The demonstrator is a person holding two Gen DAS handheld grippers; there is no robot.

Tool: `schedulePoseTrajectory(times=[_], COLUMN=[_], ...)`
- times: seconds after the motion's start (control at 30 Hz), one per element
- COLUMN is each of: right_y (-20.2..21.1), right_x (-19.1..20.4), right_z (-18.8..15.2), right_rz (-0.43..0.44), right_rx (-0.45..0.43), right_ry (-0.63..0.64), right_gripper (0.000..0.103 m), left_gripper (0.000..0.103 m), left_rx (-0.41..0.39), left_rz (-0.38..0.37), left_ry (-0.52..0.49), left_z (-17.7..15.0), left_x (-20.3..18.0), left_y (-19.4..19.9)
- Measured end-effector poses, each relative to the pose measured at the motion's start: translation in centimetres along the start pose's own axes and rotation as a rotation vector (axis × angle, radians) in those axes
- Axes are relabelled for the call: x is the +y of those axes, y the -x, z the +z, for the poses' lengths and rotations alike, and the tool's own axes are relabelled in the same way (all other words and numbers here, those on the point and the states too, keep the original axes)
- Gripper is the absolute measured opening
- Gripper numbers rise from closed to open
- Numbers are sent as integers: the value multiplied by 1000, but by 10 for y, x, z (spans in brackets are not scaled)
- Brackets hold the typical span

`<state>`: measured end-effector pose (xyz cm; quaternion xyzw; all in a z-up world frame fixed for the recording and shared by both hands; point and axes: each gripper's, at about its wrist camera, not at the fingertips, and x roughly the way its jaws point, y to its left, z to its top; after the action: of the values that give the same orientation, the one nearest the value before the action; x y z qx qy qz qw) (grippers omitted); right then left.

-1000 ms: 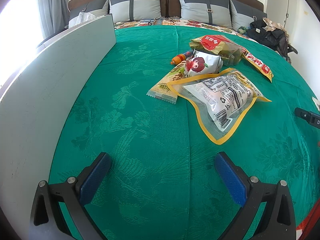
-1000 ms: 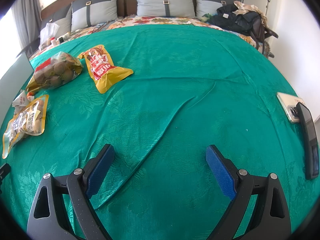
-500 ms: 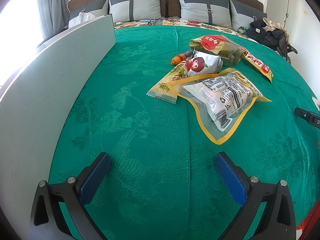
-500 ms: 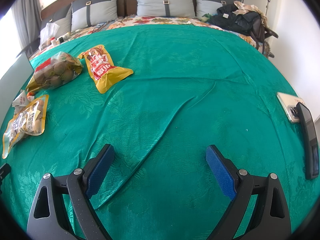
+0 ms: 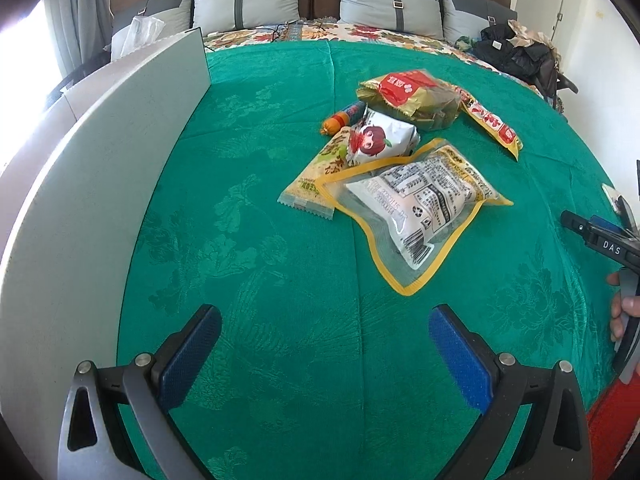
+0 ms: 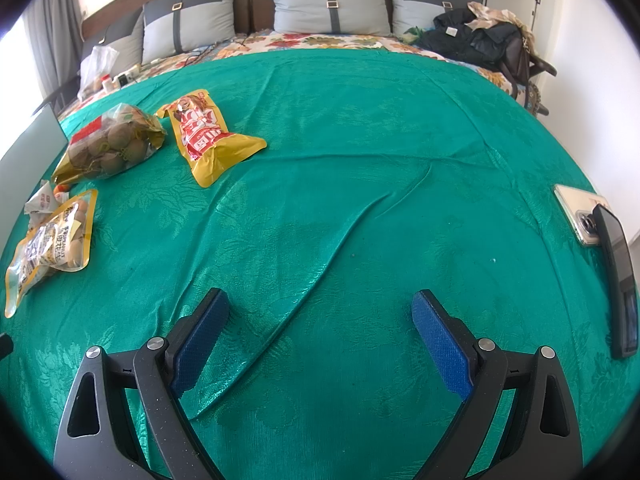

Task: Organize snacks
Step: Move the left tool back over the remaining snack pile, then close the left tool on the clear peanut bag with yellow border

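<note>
We list: left gripper (image 5: pixel 325 344) and right gripper (image 6: pixel 320 326), both spread wide, empty, above the green bedspread (image 6: pixel 360 160); snack bags (image 5: pixel 412 200) clustered ahead of the left one.

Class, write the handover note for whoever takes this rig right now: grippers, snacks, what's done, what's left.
Left gripper: open, empty, over the green bedspread.
Right gripper: open, empty.
Snacks lie loose beside the grey board: peanut bag, apple-print packet, netted nut bag, red-and-yellow pouch, sausage stick.
Done: nothing sorted.
Left: all of it.
</note>
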<state>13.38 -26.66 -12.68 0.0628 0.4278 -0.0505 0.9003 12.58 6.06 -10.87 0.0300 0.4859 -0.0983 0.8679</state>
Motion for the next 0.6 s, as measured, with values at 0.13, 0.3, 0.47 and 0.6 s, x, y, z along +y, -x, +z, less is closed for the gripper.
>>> schedulePoseTrajectory(times=[0.13, 0.3, 0.47, 0.6], right_y=[0, 0, 0, 0], right_x=[0, 0, 0, 1], right_z=[0, 0, 0, 0], right_rz=[1, 1, 2, 2], right_rx=[0, 0, 0, 0], right_ry=[0, 0, 0, 0], right_gripper=[96, 96, 96, 97], left_gripper=[102, 100, 100, 100], left_rx=[9, 44, 76, 195], left_rz=[-13, -50, -74, -100], left_ry=[-61, -223, -283, -406], left_z=[29, 53, 82, 96], left_x=[-7, -43, -74, -98], left_y=[0, -18, -48, -78])
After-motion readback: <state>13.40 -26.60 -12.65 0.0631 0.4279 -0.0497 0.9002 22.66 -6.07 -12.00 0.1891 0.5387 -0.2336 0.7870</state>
